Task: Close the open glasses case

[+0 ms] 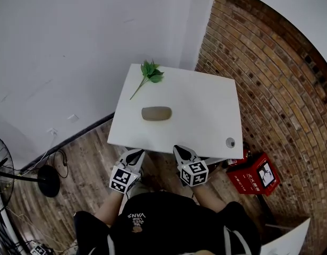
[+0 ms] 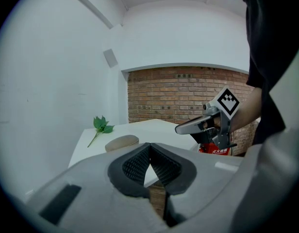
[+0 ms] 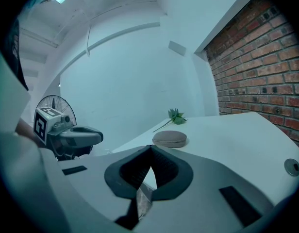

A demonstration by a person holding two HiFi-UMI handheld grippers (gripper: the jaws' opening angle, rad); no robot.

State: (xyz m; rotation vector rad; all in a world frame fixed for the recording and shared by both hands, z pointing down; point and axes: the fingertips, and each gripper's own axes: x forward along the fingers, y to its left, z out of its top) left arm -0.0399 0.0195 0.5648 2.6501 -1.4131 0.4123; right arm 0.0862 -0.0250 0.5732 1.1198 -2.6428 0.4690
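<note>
Two grippers, my left gripper (image 1: 132, 154) and right gripper (image 1: 183, 152), are pinched shut on nothing, well in front of the glasses case (image 1: 156, 113). The case lies on the white table (image 1: 206, 110), and its lid looks down. It seems light, hard and smooth; I'd press its top. Beyond the case lies a leafy twig (image 1: 150, 74). Nothing blocks me.

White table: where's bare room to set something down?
Free: the right half of the white table, from the brown oval glasses case to the right edge, except the small grey round disc at its near corner. Busiest: far left, around the green leafy sprig.
</note>
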